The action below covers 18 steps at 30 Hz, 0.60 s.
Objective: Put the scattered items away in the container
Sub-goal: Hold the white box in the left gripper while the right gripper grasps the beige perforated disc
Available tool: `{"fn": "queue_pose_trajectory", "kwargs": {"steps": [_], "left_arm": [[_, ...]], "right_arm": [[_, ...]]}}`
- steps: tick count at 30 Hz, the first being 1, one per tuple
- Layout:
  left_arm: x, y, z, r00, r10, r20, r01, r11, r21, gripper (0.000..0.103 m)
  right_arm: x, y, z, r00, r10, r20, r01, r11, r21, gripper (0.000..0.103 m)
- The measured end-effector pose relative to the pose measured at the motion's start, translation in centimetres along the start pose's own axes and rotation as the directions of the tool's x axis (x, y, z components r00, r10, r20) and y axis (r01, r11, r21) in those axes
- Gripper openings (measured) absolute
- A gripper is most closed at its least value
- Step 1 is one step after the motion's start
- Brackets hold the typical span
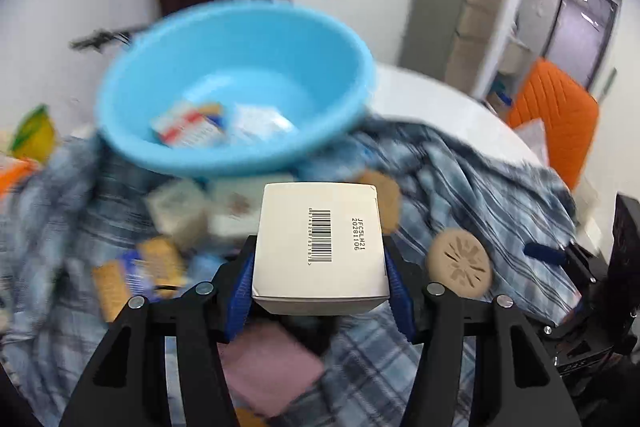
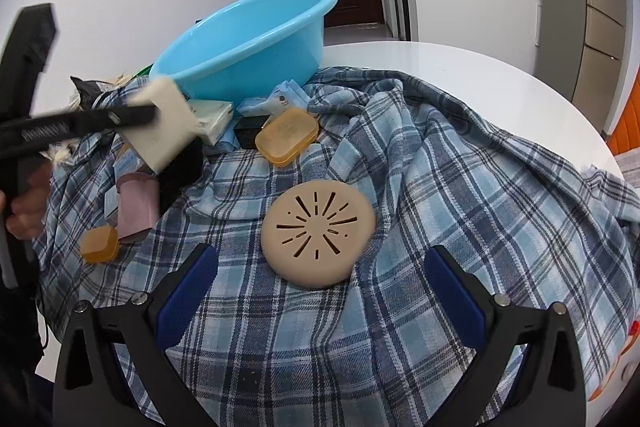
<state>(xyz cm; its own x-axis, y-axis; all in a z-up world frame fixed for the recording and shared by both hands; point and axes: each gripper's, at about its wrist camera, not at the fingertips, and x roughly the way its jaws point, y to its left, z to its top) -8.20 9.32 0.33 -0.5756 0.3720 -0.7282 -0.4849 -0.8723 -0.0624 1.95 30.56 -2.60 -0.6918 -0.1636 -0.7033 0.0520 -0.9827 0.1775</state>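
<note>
Left gripper (image 1: 320, 279): its blue pads clamp a white box (image 1: 320, 247) from both sides; the box is lifted clear of the cloth, barcode face up. In the right wrist view the same box (image 2: 166, 123) shows at the left, held in the black fingers in front of the basin.
Right gripper (image 2: 320, 291): jaws spread wide with nothing between the pads; it hangs over the cloth just short of the round disc.
Basin (image 1: 168, 67): light blue, tilted, propped on the bunched cloth at the far side of the table; two small packets (image 1: 192, 127) lie inside it.
Cloth (image 2: 440, 187): blue plaid, rumpled, covering most of the white round table (image 2: 460, 63).
Round disc (image 2: 318, 233): beige, with slots radiating from its middle, flat on the cloth just beyond the right gripper.
Amber case (image 2: 287, 136): translucent, rounded, lying near the basin's foot.
Small amber case (image 2: 100, 245): at the left, beside a pink box (image 2: 138, 207).
Other scattered items: a pale carton (image 2: 212, 115) just below the basin, touching the held box in this view.
Person: a hand (image 2: 28, 203) grips the left tool's handle at the left edge.
</note>
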Motion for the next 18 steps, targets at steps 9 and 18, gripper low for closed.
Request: {"fn": "queue_pose_trajectory", "kwargs": {"steps": [9,18], "left_arm": [[-3.5,5.4,-3.4,0.994,0.111,0.016,-0.108,0.985,-0.135,0.06],[-4.0,7.2,-6.7,0.993,0.111,0.029,-0.101,0.965,-0.243,0.06]], "right_arm": [[0.6,1.9,0.4,0.999,0.039,-0.016,-0.039,0.999,-0.028,0.103],[1.1,4.5,0.7,0.998,0.054,-0.043,-0.059,0.992,-0.108,0.103]]}}
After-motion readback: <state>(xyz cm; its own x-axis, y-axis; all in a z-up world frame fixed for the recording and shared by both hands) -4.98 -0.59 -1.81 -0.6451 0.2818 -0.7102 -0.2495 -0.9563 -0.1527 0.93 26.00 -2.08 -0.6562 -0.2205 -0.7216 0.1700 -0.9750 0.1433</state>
